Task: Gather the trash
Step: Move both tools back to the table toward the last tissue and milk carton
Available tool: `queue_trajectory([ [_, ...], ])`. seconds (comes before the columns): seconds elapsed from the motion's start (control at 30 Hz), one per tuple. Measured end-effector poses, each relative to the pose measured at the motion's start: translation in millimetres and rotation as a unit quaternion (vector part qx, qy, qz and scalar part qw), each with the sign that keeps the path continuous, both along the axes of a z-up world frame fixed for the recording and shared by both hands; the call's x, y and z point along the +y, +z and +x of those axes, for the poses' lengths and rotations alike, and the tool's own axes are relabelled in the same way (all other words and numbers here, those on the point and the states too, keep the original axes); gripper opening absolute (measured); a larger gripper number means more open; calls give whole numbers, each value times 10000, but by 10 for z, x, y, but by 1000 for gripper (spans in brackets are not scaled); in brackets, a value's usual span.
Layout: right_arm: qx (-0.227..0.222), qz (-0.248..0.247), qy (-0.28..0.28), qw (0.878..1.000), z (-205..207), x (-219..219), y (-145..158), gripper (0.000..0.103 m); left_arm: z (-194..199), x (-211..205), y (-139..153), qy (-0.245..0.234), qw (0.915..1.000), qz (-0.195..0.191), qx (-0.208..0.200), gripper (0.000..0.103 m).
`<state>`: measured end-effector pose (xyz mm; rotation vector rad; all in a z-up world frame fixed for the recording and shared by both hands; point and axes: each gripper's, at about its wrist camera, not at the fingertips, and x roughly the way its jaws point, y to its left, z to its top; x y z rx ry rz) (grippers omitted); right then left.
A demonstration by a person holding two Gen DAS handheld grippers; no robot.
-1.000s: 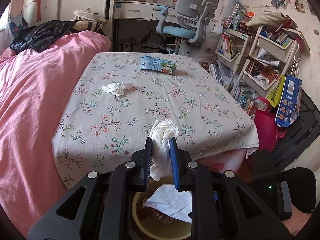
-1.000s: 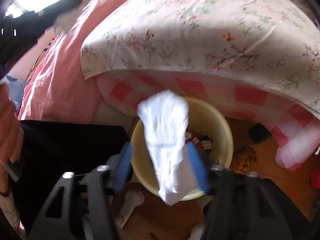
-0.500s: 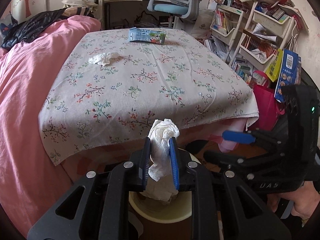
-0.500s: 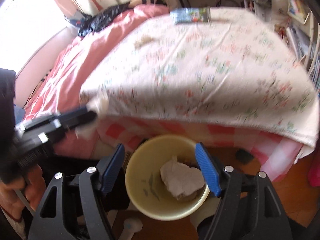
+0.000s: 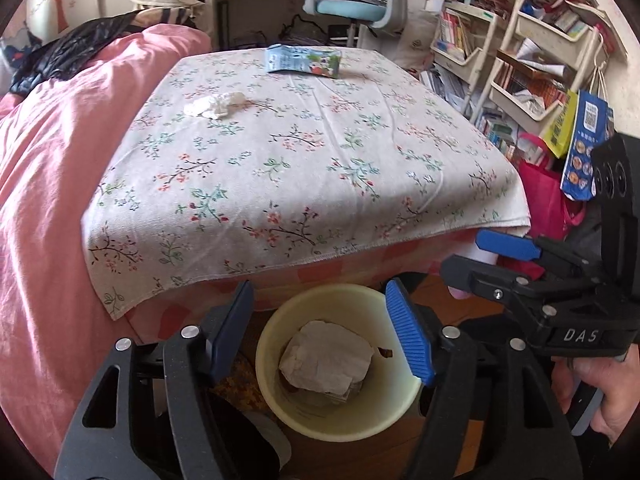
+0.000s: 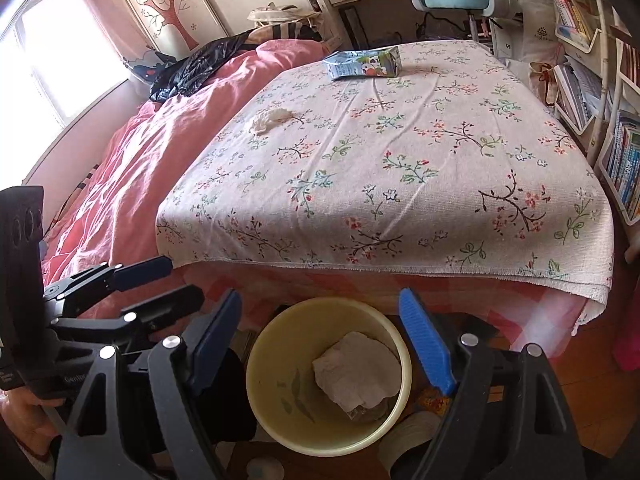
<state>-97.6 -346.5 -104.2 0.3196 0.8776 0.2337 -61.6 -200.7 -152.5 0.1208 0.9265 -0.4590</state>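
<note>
White tissue (image 5: 326, 362) in bin (image 5: 276, 334), beneath the left tool (image 5: 320, 330).

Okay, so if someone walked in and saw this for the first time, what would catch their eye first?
Probably the pale yellow bin on the floor below the table's near edge, with crumpled white paper in it and both the left gripper and the right gripper open and empty above it. Next, the floral tablecloth, bare except for a crumpled tissue toward its left side and a flattened drink carton at the far edge.
</note>
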Motion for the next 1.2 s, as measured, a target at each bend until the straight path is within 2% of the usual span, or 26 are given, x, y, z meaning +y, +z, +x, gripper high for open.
queue_trajectory([
  [0.4, -62, -37, -35, 10000, 3, 24, 11, 79, 80, 122, 109, 382, 9988, -178, -252, 75],
  [0.53, -246, -83, -45, 9997, 26, 8, 153, 79, 297, 286, 247, 783, 9953, -511, -255, 77],
  [0.63, -370, -267, 98, 9989, 163, 28, 298, 80, 529, 376, 358, 1063, 9922, -551, -338, 78],
  [0.73, -506, -647, 330, 9961, 445, 60, 454, 83, 830, 385, 418, 1123, 9919, -468, -377, 78],
  [0.93, -680, -1411, 807, 9844, 1314, 85, 721, 86, 1505, 319, 379, 1176, 9917, -417, -309, 78],
  [1.03, -665, -1861, 1005, 9751, 1834, 92, 746, 86, 1839, 239, 301, 1149, 9925, -288, -294, 78],
  [1.2, -353, -2482, 1194, 9607, 2677, 130, 616, 86, 2330, 119, 116, 1008, 9948, -86, -128, 78],
])
